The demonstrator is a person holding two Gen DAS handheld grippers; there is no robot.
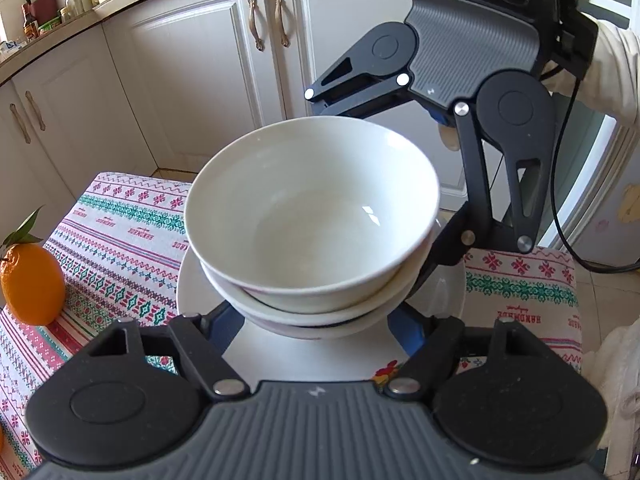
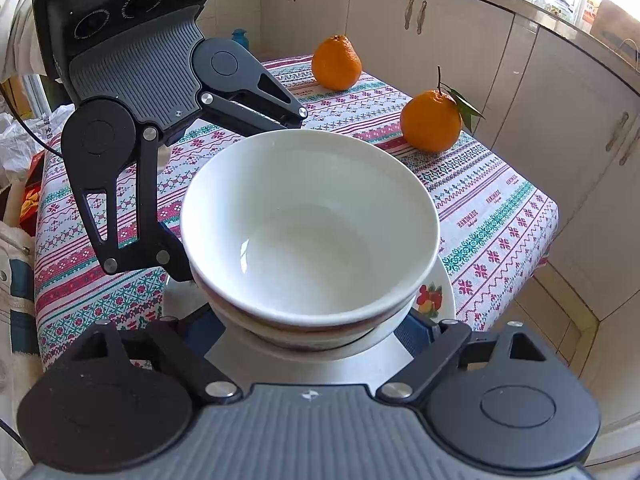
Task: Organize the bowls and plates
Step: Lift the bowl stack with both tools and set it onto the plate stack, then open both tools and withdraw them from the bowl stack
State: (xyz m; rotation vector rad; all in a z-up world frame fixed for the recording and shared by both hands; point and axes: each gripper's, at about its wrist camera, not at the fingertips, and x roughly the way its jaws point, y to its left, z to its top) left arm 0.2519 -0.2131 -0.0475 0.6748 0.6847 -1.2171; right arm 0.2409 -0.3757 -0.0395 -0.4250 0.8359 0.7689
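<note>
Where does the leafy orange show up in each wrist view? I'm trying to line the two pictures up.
Left wrist: the leafy orange sits at the far left edge, on the tablecloth.
Right wrist: the same orange is upper right, beyond the bowls.
Shared landmark: the stacked white bowls, central in both.

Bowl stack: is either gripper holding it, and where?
Both. The left gripper and right gripper each straddle the lowest of the stacked bowls from opposite sides, above the plate. Pad contact is hidden.
</note>
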